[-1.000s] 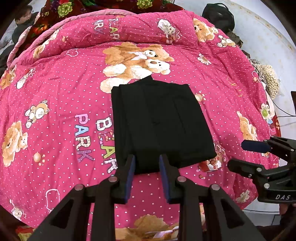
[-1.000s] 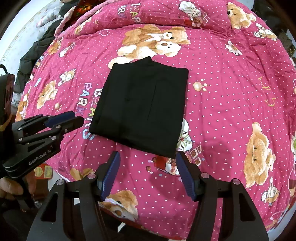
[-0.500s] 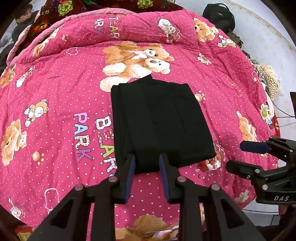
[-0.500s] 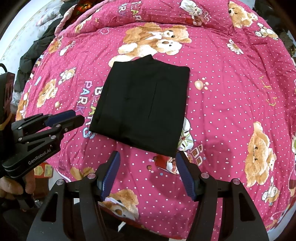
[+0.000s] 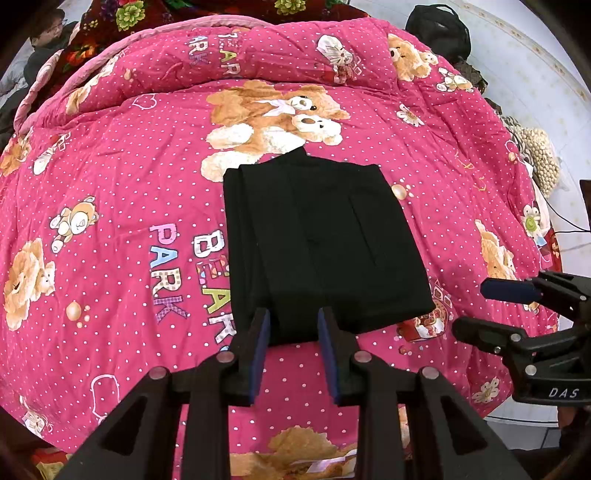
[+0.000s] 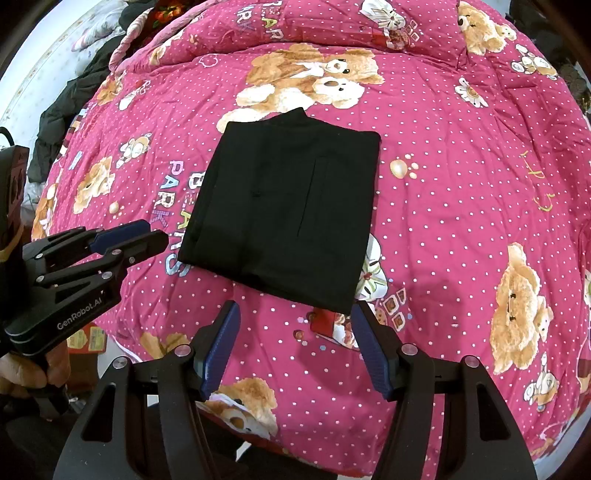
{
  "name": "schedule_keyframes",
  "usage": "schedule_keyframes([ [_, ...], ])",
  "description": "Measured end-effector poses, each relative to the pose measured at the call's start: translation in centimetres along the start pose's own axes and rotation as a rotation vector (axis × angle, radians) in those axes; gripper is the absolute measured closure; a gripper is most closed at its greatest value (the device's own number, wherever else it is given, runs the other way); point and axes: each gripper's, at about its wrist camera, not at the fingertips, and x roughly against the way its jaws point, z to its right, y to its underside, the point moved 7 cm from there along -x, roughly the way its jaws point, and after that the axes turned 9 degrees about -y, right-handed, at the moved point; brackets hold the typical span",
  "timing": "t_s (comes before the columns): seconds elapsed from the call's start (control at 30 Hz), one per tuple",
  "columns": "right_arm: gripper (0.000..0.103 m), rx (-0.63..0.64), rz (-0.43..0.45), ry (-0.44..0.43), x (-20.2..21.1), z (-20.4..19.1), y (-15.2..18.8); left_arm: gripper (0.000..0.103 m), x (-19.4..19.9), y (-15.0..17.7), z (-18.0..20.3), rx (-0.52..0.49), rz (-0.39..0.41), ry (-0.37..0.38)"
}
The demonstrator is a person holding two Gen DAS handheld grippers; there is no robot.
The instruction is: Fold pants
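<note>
The black pants [image 5: 321,243] lie folded into a flat rectangle in the middle of the pink teddy-bear quilt [image 5: 110,192], and show the same in the right wrist view [image 6: 284,218]. My left gripper [image 5: 291,321] is open and empty, held above the near edge of the pants; it also shows in the right wrist view [image 6: 133,238]. My right gripper [image 6: 295,314] is open wide and empty, held above the quilt just short of the pants' near right corner; it also shows in the left wrist view [image 5: 480,306].
The quilt [image 6: 461,206] covers a bed with its near edge below my grippers. A black bag [image 5: 439,29] sits at the far right. Dark clothes [image 6: 70,107] lie past the bed's left side. A person [image 5: 48,40] is at the far left.
</note>
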Motion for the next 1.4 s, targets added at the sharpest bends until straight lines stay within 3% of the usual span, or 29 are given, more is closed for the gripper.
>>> schedule_keyframes([
  [1.4,0.041,0.031,-0.003,0.007,-0.66,0.58,-0.44,0.074,-0.48,-0.39,0.00,0.012,-0.017,0.004],
])
